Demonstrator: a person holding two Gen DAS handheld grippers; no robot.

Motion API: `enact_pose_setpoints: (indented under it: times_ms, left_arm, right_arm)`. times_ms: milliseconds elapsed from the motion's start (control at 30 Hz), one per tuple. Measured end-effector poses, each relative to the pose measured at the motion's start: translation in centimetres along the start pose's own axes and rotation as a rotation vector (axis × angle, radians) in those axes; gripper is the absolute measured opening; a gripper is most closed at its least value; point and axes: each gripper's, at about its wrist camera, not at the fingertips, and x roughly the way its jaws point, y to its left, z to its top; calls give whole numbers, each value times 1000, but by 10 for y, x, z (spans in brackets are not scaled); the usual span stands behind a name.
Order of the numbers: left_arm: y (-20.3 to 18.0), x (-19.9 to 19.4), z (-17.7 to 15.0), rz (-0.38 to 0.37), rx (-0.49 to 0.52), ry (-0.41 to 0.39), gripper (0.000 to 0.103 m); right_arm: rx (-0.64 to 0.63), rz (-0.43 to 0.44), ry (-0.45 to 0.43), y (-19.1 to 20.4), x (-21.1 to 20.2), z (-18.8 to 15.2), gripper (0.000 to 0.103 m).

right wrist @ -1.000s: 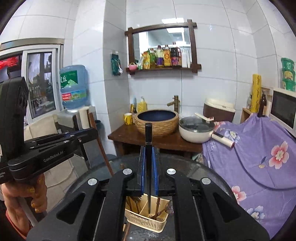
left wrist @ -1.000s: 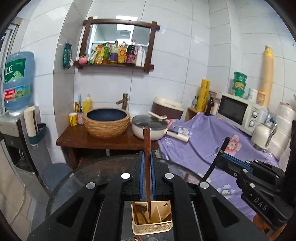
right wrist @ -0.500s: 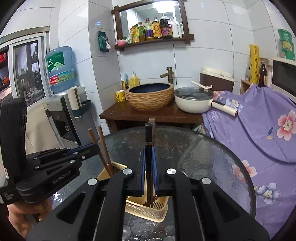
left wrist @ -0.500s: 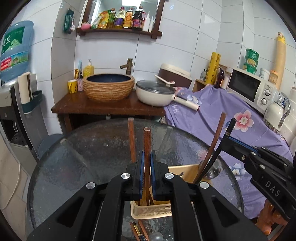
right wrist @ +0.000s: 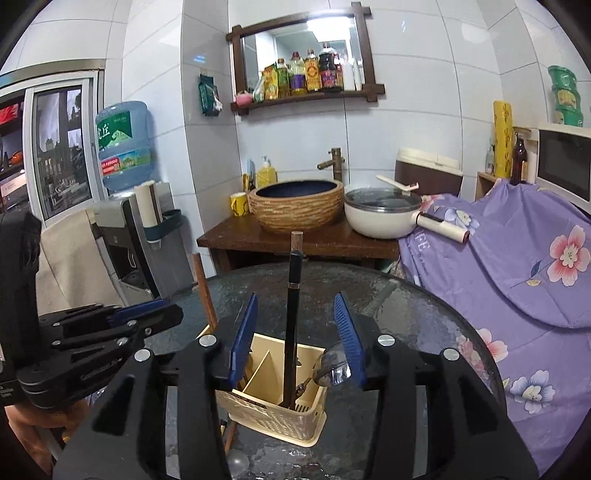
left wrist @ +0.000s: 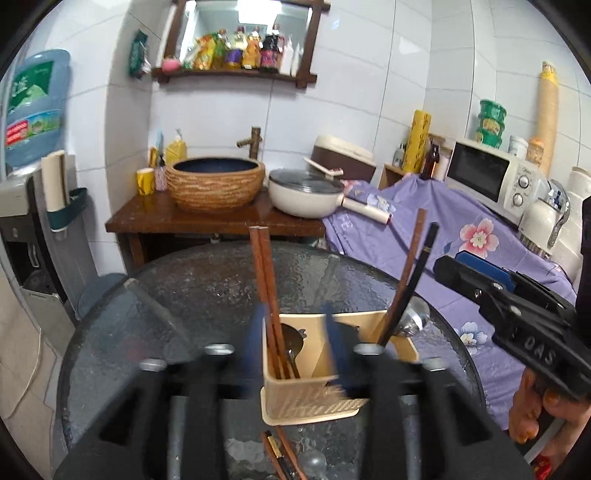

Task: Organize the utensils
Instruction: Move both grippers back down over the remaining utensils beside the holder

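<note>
Black chopstick (right wrist: 292, 328) upright, between parted hand-held gripper (right wrist: 300, 336)

Beyond the fingers, a woven basin (right wrist: 295, 206) sat on a wooden washstand (right wrist: 295, 242) beside a cream pan (right wrist: 384, 218). A purple floral cloth (right wrist: 517, 266) lay right of the fingers, a water bottle (right wrist: 123, 146) left; the shelf bottles (right wrist: 306, 75) seemed to be sauces.

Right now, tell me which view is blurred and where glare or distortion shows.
Left wrist view: the left claw is smeared by motion blur, while the beige basket and the chopsticks in it stay fairly sharp. Right wrist view: sharp throughout, the right claw crisp, with ceiling-light glare in the mirror. Both views: fisheye bends the wall tiles and darkens the corners.
</note>
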Motion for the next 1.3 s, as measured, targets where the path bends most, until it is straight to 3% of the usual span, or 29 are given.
enact_pose_setpoints:
  times_ms: [100,200,400,533,733,1100,1300]
  left_arm:
    - [4,-20,-12,13,-6,-20,55]
    - [10,-38,-30,39,-2,-16,66]
    - [19,-45,-80,110,39,57,67]
    - [29,-31,-134,93,12,197,55]
    - [38,-13,-183,96,-46,316,36]
    - [41,-15,-191,103,-52,323,33]
    - [51,-16,-192,113,-61,328,33]
  right_arm:
    - [-10,-4,-15,2,-16,-5,45]
    - [-3,-2,10,3,-31,-20,51]
    - [-49,-14,157,14,-37,-82,52]
    - [-63,2,306,26,-22,-141,52]
    - [-66,43,417,50,-2,-194,52]
    - [-137,40,534,74,39,-211,51]
    - [-133,36,559,75,59,-210,45]
